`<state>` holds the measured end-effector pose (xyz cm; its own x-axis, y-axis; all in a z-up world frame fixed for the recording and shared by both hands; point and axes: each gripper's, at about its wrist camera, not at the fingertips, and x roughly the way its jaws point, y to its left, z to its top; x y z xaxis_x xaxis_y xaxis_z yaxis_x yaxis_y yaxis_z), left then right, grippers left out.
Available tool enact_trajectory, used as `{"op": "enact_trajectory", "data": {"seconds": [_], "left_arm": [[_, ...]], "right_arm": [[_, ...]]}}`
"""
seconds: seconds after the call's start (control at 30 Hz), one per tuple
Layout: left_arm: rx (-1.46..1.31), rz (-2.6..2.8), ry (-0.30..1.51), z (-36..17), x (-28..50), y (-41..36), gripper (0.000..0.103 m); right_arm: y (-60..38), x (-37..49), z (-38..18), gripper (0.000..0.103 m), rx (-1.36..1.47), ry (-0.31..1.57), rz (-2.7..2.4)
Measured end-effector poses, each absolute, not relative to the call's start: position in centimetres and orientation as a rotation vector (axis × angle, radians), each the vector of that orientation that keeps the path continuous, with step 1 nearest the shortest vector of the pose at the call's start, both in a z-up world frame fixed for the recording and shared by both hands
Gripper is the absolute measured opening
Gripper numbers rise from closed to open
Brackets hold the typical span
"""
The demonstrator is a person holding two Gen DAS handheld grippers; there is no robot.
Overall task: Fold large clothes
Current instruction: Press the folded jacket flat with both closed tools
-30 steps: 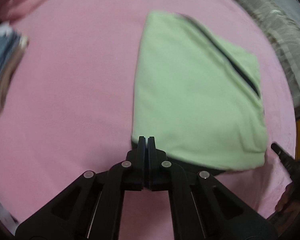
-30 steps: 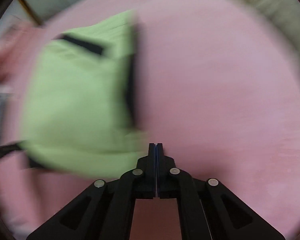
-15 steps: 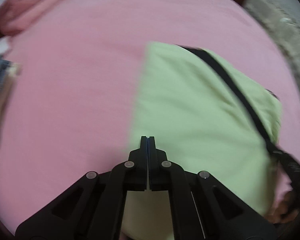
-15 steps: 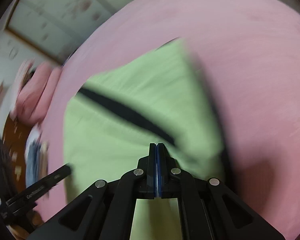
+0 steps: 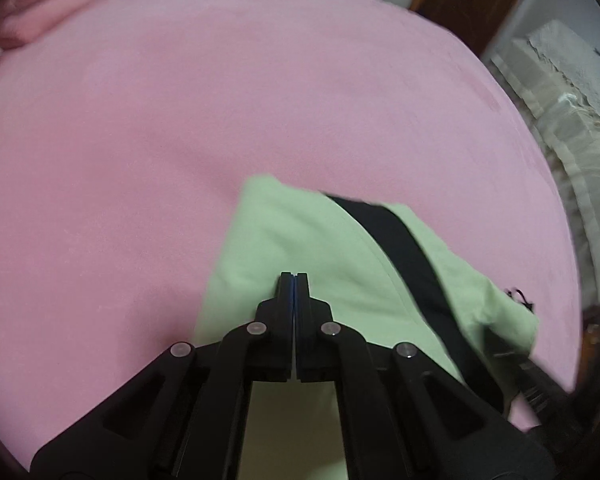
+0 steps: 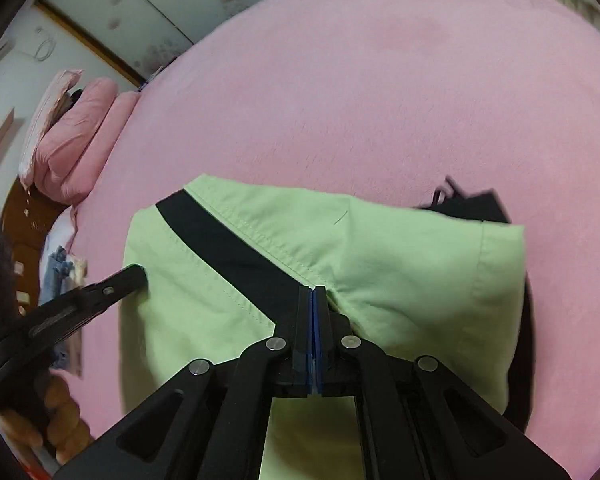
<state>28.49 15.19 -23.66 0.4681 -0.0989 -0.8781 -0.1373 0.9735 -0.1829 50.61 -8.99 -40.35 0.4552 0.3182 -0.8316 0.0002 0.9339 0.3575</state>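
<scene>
A folded light green garment [image 5: 300, 240] with a black stripe [image 5: 404, 248] lies on the pink bed cover [image 5: 180, 120]. My left gripper [image 5: 294, 276] is shut with nothing between its fingers, its tips over the garment's left part. In the right wrist view the same garment [image 6: 400, 248] fills the middle. My right gripper [image 6: 312, 290] is shut too, its tips down at the stripe [image 6: 228, 248], where the cloth puckers slightly. The left gripper [image 6: 134, 276] reaches in at the garment's left edge there. The garment's near edge is hidden behind the gripper bodies.
Pink pillows [image 6: 80, 140] lie at the head of the bed. A small stack of blue clothes [image 6: 60, 272] sits beyond the left gripper. A grey-white quilt [image 5: 560, 100] runs along the bed's right side. A person's hand [image 6: 60, 420] holds the left gripper.
Both shut grippers have swept in from beside the garment to above it and dropped lower. The garment now sits right under their tips, and it has not been shifted.
</scene>
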Motion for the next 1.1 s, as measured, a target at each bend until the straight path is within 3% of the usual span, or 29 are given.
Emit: {"op": "enact_trajectory", "data": {"seconds": [0.13, 0.23, 0.37, 0.5, 0.6, 0.77, 0.9, 1.03, 1.1], "left_arm": [[-0.031, 0.106, 1.033, -21.6, 27.4, 14.7, 0.000], [-0.125, -0.002, 1.073, -20.5, 25.9, 14.8, 0.000], [-0.148, -0.026, 1.184, -21.9, 23.1, 14.0, 0.000], [-0.034, 0.121, 1.174, -23.2, 19.3, 15.3, 0.000], [-0.139, 0.115, 1.215, -22.9, 17.1, 17.9, 0.000], [-0.293, -0.031, 1.231, -21.1, 13.5, 18.5, 0.000], [-0.242, -0.091, 1.277, -21.1, 11.5, 14.4, 0.000], [-0.276, -0.059, 1.299, -21.8, 9.2, 15.9, 0.000], [-0.334, -0.043, 1.311, -22.9, 7.8, 17.2, 0.000]], "right_arm": [[-11.6, 48.0, -37.8, 0.000, 0.275, 0.991, -0.090], [-10.7, 46.7, -37.2, 0.000, 0.369, 0.978, 0.053], [-7.2, 42.5, -38.0, 0.000, 0.461, 1.105, 0.381], [-6.0, 39.7, -41.6, 0.000, 0.211, 1.213, 0.107], [-7.5, 37.6, -41.1, 0.000, 0.153, 1.182, -0.135], [-5.1, 32.8, -38.4, 0.000, 0.317, 1.081, 0.186], [0.8, 32.9, -39.3, 0.000, 0.441, 1.182, 0.482], [5.4, 34.6, -42.8, 0.000, 0.257, 1.304, 0.311], [6.1, 34.2, -43.1, 0.000, 0.314, 1.295, 0.267]]}}
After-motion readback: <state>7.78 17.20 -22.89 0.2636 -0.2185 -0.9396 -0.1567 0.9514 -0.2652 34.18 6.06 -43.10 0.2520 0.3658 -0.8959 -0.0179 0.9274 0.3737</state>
